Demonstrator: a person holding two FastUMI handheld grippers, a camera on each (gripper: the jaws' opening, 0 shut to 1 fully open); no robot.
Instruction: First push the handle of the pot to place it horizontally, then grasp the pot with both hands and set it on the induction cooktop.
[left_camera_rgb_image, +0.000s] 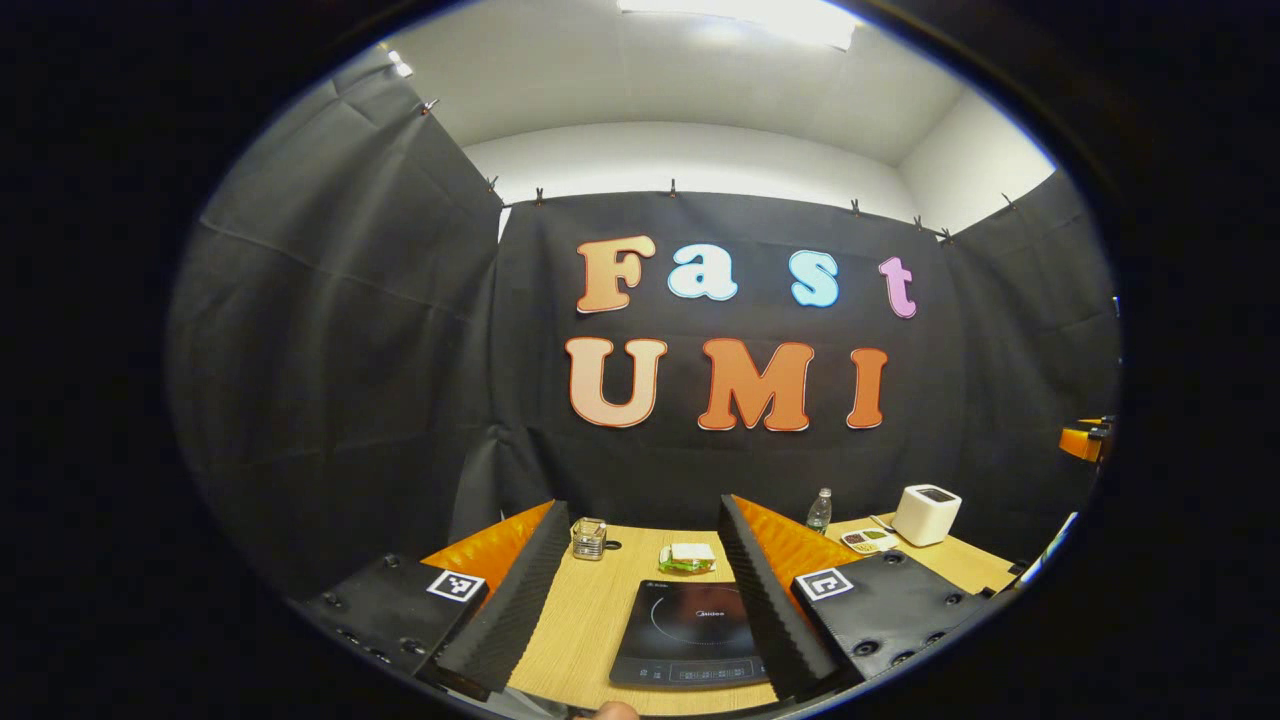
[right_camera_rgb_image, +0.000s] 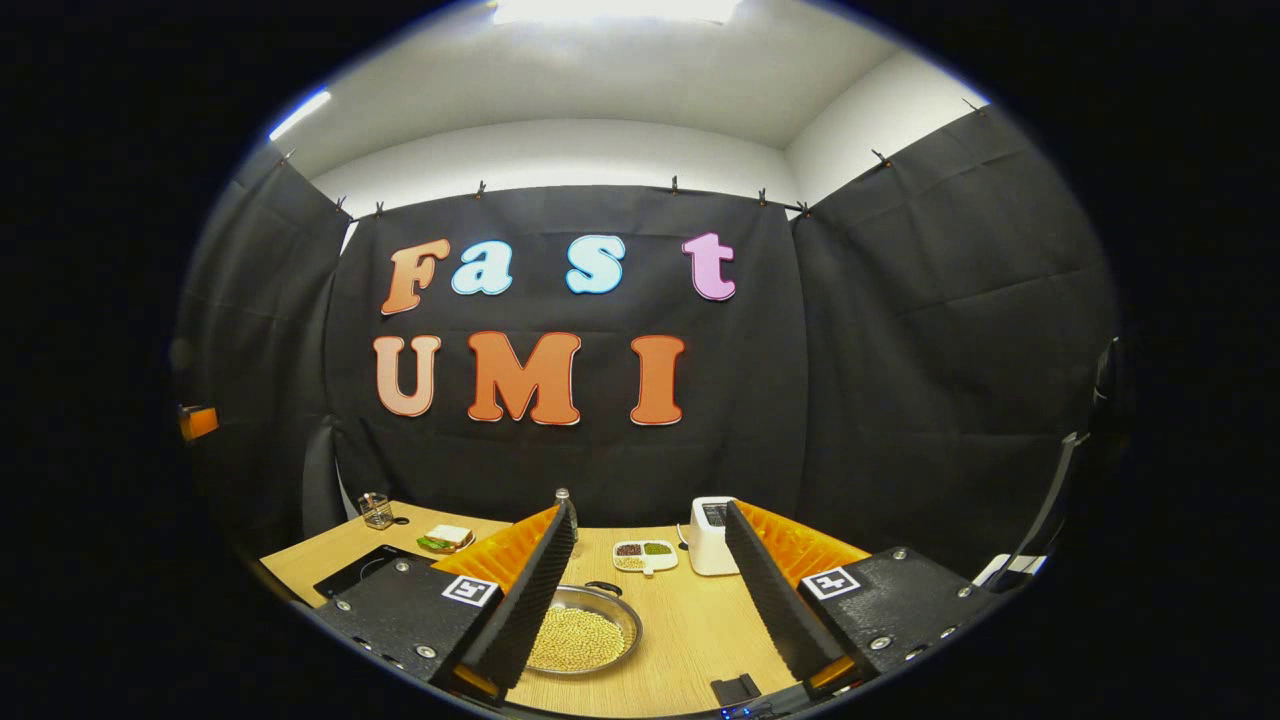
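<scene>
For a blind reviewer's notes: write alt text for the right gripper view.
The right gripper is open above a wooden table, with a metal pot full of yellow beans between its fingers. Behind the pot sit a small divided dish of beans and a white toaster; a sandwich, a glass holder and a black cooktop lie far left.

The left gripper view rides above the near edge of the wooden table, facing the booth's back wall, with the induction cooktop close below at 6 o'clock. The right gripper view looks the same way from farther right along the table, with the pot near at 6 o'clock and the cooktop's corner at 8 o'clock. Both views share the back wall, the sandwich, the glass holder, the white toaster, the sectioned dish and the bottle.
</scene>
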